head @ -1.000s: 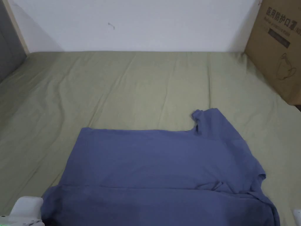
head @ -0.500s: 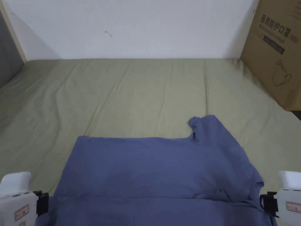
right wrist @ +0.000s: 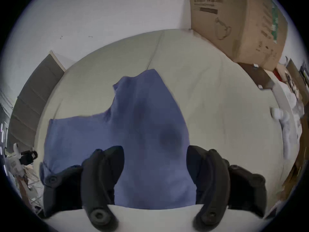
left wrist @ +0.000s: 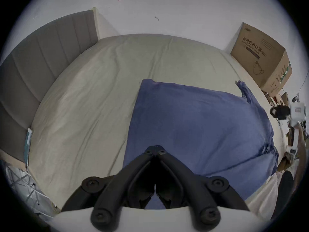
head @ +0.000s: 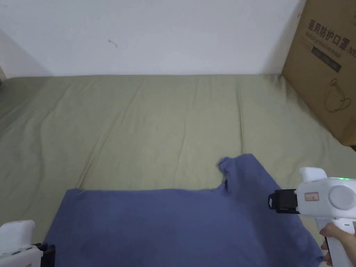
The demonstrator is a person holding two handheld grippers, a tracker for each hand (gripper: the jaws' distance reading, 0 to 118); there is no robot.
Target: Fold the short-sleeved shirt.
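The blue short-sleeved shirt (head: 167, 226) lies flat on the olive-green bed sheet (head: 146, 125), with one sleeve (head: 240, 167) pointing toward the wall. My right gripper (head: 271, 201) hovers over the shirt's right side, held by a hand; in the right gripper view its jaws stand wide apart above the shirt (right wrist: 150, 118), so the right gripper (right wrist: 155, 153) is open and holds nothing. My left gripper (head: 48, 255) sits at the shirt's near left edge. In the left gripper view the left gripper (left wrist: 155, 152) is shut tip to tip over the shirt (left wrist: 192, 118), with no cloth seen between the jaws.
A large cardboard box (head: 326, 66) stands on the bed's far right against the white wall. A grey padded headboard (left wrist: 41, 59) borders the left side. Wrinkled bare sheet stretches beyond the shirt to the wall. Clutter (right wrist: 292, 101) lies off the bed to the right.
The head camera has tilted up, so the shirt sits lower in the picture. My right gripper has risen and moved inward over the shirt's right side. The left gripper stays by the left edge.
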